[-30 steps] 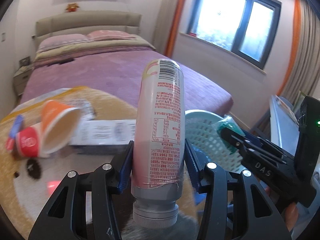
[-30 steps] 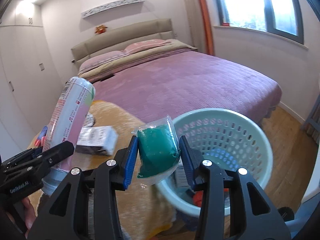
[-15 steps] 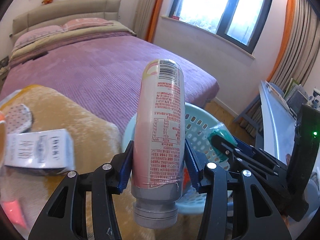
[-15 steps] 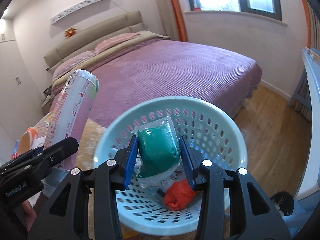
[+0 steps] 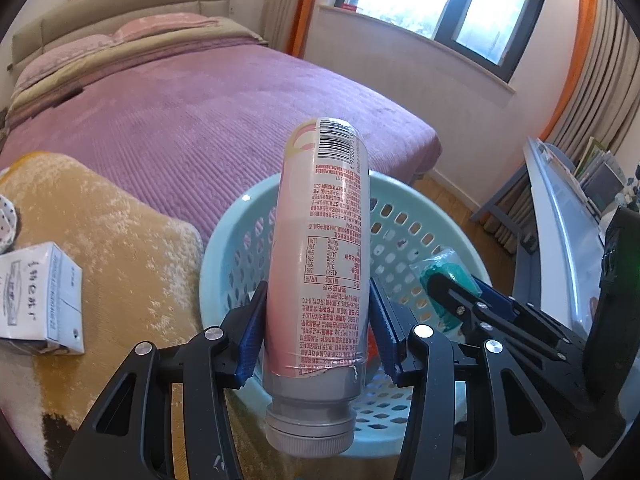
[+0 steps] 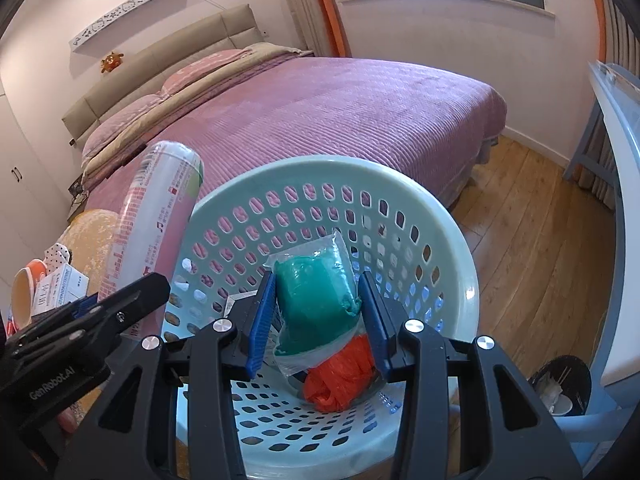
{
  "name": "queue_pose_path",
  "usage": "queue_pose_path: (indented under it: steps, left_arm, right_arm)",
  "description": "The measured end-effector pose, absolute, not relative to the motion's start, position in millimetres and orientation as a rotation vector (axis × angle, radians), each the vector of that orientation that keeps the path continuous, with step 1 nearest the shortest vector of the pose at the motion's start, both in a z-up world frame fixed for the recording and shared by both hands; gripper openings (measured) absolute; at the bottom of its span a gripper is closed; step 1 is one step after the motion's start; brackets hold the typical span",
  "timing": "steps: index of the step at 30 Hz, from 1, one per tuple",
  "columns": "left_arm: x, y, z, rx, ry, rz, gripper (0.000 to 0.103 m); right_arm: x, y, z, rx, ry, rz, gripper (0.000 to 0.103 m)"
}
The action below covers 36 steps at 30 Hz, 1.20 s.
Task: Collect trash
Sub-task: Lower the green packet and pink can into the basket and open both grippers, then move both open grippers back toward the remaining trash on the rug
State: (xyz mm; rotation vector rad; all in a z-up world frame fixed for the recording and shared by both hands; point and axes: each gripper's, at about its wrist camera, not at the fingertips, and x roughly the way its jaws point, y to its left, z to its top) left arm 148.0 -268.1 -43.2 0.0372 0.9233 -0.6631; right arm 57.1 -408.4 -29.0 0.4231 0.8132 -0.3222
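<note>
The left gripper clamps a pink bottle, cap toward the camera, over the pale blue basket. The right gripper grips a bagged green lump above the basket's interior, where an orange wad lies.

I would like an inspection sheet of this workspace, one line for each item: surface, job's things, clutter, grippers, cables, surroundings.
Surface: tan plush blanket on a bed with a purple cover; wooden floor beside it.
Job's things: pale blue perforated basket holding an orange crumpled bag; pink bottle, cap toward the camera; green packet in clear wrap.
Clutter: white carton on the blanket; orange cup at the left edge.
Grippers: left gripper shut on the bottle; right gripper shut on the packet, over the basket.
Cables: nothing seen.
Surroundings: window, orange-edged curtains, padded headboard, grey-blue desk.
</note>
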Motion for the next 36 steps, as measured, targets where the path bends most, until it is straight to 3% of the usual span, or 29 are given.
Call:
queue_pose_path:
  steps: [8, 13, 25, 28, 36]
  left_arm:
    - [149.8, -263.8, -43.4, 0.01, 0.935, -0.66, 0.047]
    - [142.6, -244.1, -26.4, -0.024, 0.888, -0.677, 0.063]
    - [106.5, -166.4, 20.6, -0.125, 0.762, -0.669, 0.063]
    - [98.8, -138.6, 31.4, -0.145, 0.724, -0.648, 0.063]
    - [85.0, -52.2, 50.8, -0.216, 0.643, -0.536, 0.063]
  right_arm:
    - [58.1, -410.7, -27.7, 0.431, 0.814, -0.322, 0.041]
    - [52.5, -406.4, -21.5, 0.436, 0.804, -0.325, 0.05]
    - [46.9, -358.2, 22.6, 0.37, 0.751, -0.255, 0.05]
    - [47.0, -337.4, 34.1, 0.34, 0.736, -0.23, 0.055]
    - [59.0, -271.1, 53.2, 0.253, 0.721, -0.123, 0.057]
